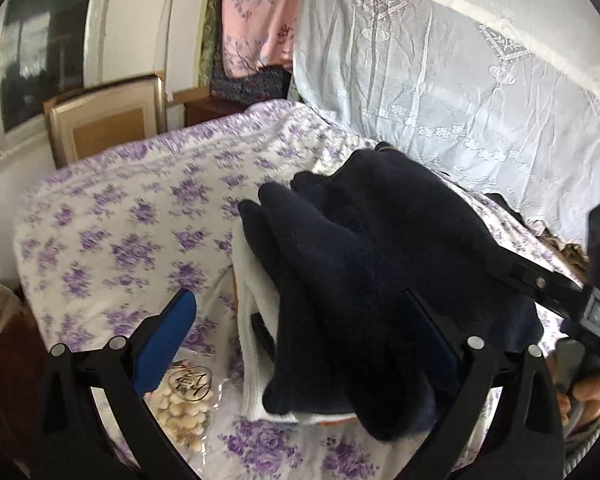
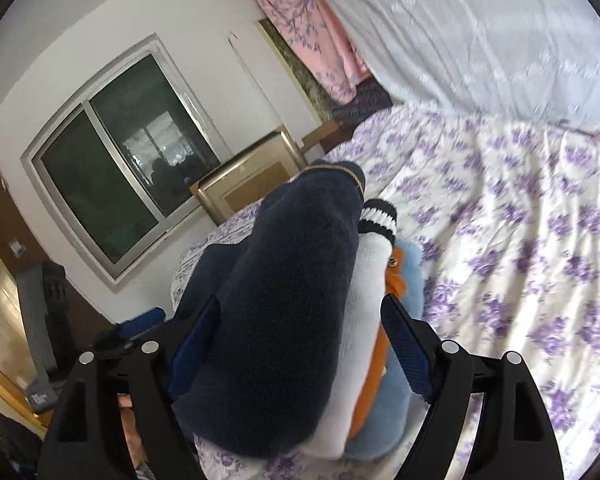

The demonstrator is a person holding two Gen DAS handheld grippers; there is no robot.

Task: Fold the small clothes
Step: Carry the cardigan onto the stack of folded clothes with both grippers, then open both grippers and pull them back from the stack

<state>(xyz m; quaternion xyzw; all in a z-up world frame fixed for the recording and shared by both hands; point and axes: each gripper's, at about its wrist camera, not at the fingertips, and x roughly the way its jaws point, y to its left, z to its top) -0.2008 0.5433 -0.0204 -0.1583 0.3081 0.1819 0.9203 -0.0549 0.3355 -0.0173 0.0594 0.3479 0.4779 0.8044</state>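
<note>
My left gripper [image 1: 300,336] has its blue pads spread wide, and the navy fleece garment [image 1: 364,264] lies heaped between and ahead of them, on top of a folded white piece [image 1: 256,300]. Just beside the left pad sits a clear bag of pale snacks [image 1: 184,404] on the floral bedsheet [image 1: 112,216]. My right gripper [image 2: 300,352] stands apart too, straddling the stack: navy on top, white beneath, then orange cloth [image 2: 370,384] and light blue cloth [image 2: 396,400] toward the right finger. Whether either pad touches fabric, I can't tell.
</note>
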